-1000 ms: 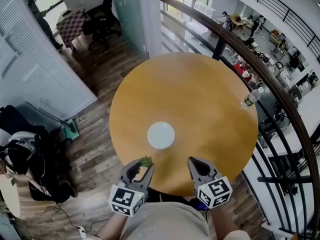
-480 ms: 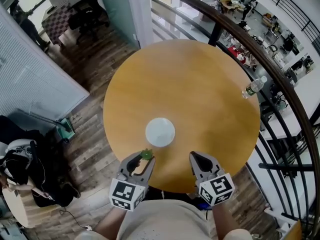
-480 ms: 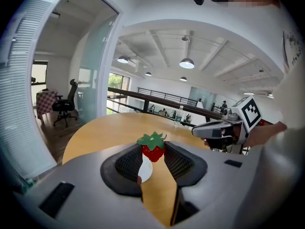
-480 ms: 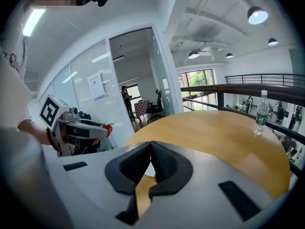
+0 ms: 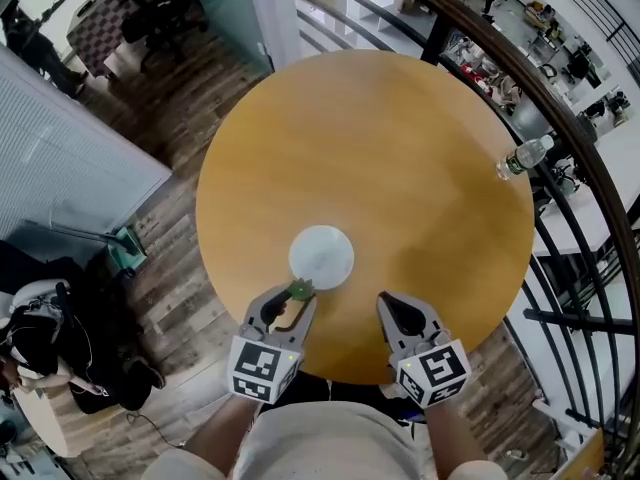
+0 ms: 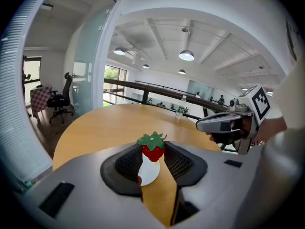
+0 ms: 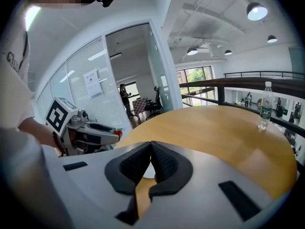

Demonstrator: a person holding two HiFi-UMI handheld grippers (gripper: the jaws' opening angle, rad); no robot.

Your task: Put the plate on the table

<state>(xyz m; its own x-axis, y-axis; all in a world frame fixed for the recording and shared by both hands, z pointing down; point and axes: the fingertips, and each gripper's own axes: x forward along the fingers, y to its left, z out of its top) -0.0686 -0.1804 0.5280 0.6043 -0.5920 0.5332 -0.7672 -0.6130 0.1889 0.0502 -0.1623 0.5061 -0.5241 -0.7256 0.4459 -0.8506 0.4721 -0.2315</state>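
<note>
A small white plate [image 5: 321, 257] lies on the round wooden table [image 5: 400, 168], near its front edge. My left gripper [image 5: 297, 294] is shut on a toy strawberry [image 5: 299, 289], red with a green top, held just at the plate's near rim. In the left gripper view the strawberry [image 6: 152, 149] sits between the pads, with the plate [image 6: 149, 172] showing below it. My right gripper [image 5: 386, 302] hovers over the table edge to the right of the plate, jaws shut with nothing between them. In the right gripper view its pads [image 7: 162, 162] meet at the tips.
A clear water bottle [image 5: 525, 155] stands at the table's far right edge, beside a dark curved railing [image 5: 570, 138]. Wooden floor, a partition wall and dark bags [image 5: 50, 338] lie to the left of the table.
Both grippers have moved forward over the table edge. The strawberry has come from short of the plate up to the plate's near rim.
</note>
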